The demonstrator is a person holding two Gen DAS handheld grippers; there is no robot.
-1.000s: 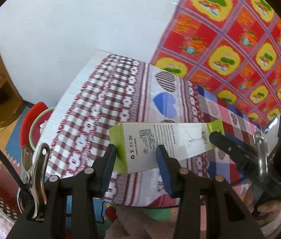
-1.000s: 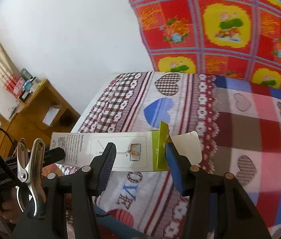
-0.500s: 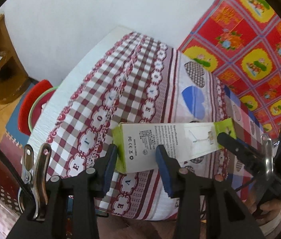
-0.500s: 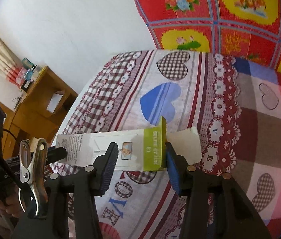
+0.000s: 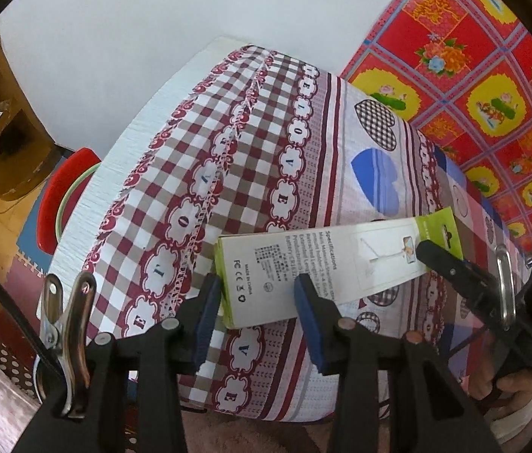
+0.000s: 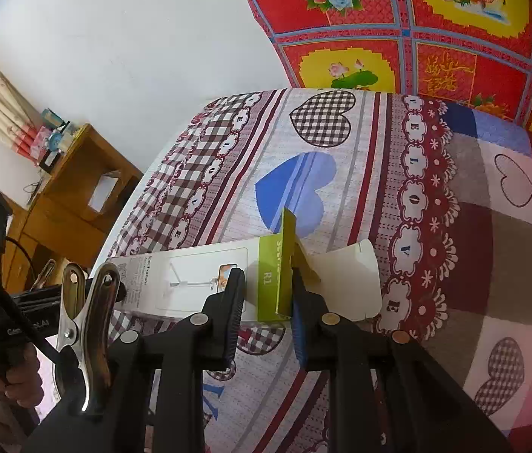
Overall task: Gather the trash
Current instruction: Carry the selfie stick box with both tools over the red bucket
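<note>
Cardboard box [image 5: 303, 268], long, white with green ends and printed specifications on its side, lies level just above a bed with a patchwork sheet [image 5: 251, 158] of checks, hearts and letters, near the sheet's near edge. Left gripper [image 5: 254, 302] straddles the box's left end: its left blue pad sits against the green end face, while the right pad stands in front of the printed side; whether both pads press cannot be told. Right gripper [image 6: 266, 294] works at the box's right end, where a green flap [image 6: 285, 264] stands up and a pale inner flap [image 6: 345, 283] hangs open to the right. Its jaws are closing, with the green end between them and both pads against it. In the left wrist view the right gripper's dark finger overlaps the green right end. A hand [image 6: 17, 381] holds the left tool's grip at lower left of the right wrist view. A wooden cabinet [image 6: 73, 196] stands far left by the white wall; a red and yellow quilt [image 6: 435, 19] rises at far right.
</note>
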